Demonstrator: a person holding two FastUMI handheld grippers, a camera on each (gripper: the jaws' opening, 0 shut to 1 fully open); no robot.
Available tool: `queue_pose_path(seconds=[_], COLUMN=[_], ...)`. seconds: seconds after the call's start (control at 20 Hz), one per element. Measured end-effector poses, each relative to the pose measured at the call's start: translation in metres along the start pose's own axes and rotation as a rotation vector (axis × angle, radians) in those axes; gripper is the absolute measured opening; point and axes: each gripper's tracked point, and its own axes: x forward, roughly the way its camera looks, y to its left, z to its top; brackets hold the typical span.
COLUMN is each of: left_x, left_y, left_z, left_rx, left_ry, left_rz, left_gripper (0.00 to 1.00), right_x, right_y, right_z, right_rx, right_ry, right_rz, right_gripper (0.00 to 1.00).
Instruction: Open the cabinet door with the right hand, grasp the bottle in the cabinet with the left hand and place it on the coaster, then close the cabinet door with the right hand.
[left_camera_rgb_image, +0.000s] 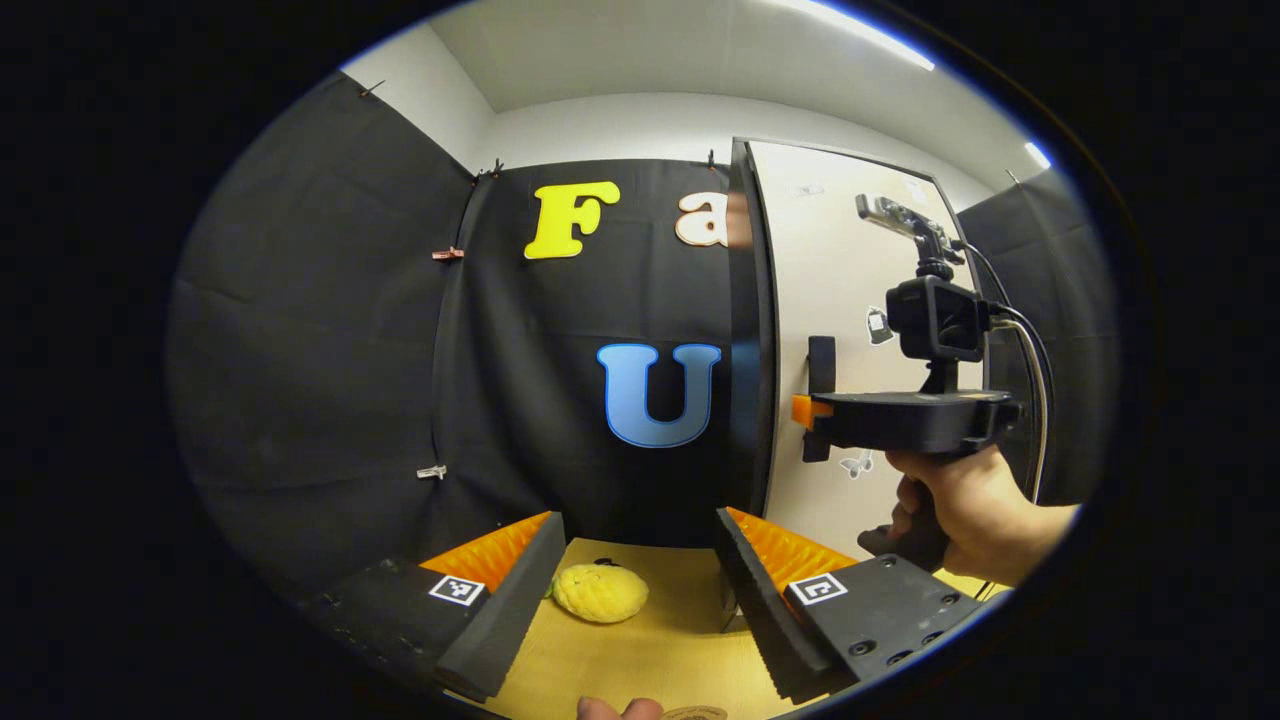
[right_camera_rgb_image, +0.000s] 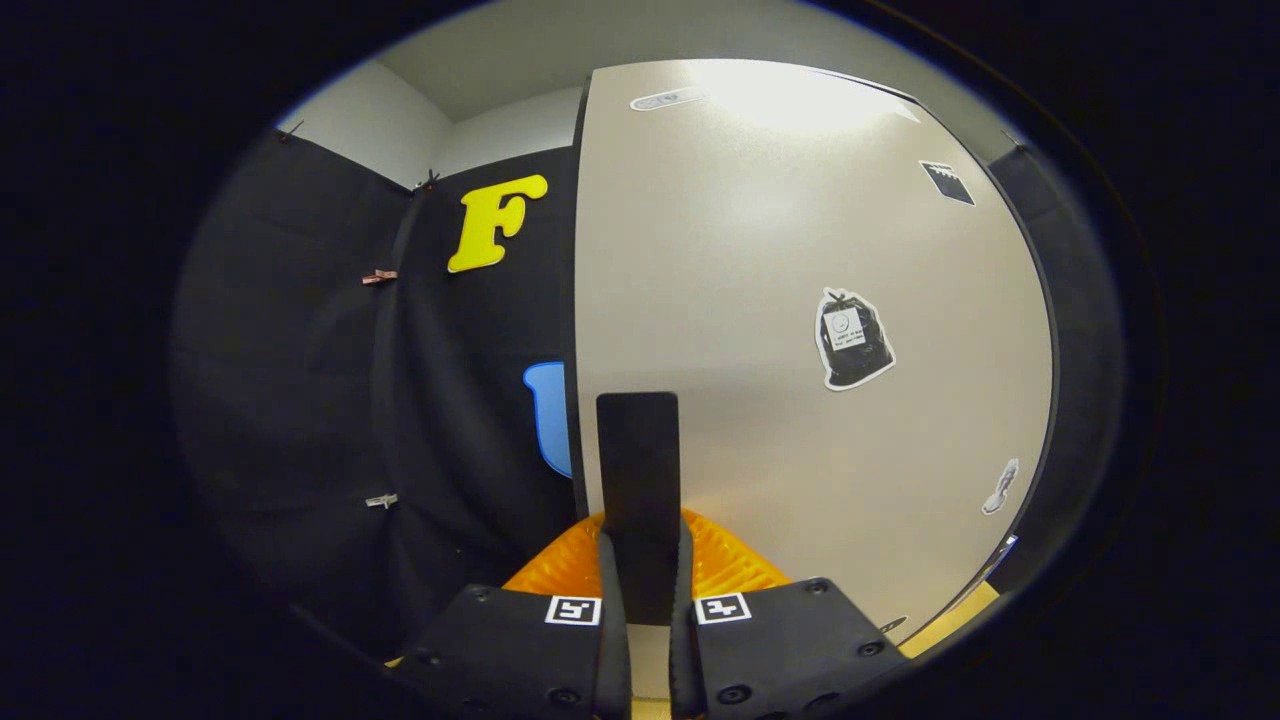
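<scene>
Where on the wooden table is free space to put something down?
Bare wood lies between the left claw fingers, in front of the yellow sponge. It is crowded on the right, where the right claw grips the cabinet door handle.

Sponge (left_camera_rgb_image: 600, 592) on table (left_camera_rgb_image: 660, 660), left of cabinet door (left_camera_rgb_image: 850, 330).

Black cloth wall (left_camera_rgb_image: 330, 330) on the booth's sides, clipped at the seams. White wall (left_camera_rgb_image: 620, 125) above, ceiling light strip (left_camera_rgb_image: 860, 30) overhead. Light wooden tabletop (left_camera_rgb_image: 640, 650) below.
</scene>
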Motion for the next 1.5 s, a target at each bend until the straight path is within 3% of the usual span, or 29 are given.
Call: queue_pose_path(seconds=[0.4, 0.85, 1.2, 1.5], left_x=[-0.013, -0.031, -0.037, -0.032], left_y=[-0.012, -0.037, -0.058, -0.086], left_z=[0.001, 0.014, 0.016, 0.019], left_rx=[-0.012, 0.005, 0.002, 0.005], left_ry=[0.000, -0.021, -0.021, -0.020], left_rz=[0.002, -0.020, -0.051, -0.101], left_gripper=[0.95, 0.94, 0.94, 0.94], right_x=[-0.041, -0.065, -0.085, -0.098], right_y=[0.006, -0.003, -0.016, -0.033], right_z=[0.009, 0.013, 0.014, 0.016], right_rx=[0.015, 0.021, 0.017, 0.009], right_ry=[0.023, 0.021, 0.020, 0.019], right_rz=[0.100, 0.155, 0.165, 0.129], right_gripper=[0.19, 0.19, 0.19, 0.19])
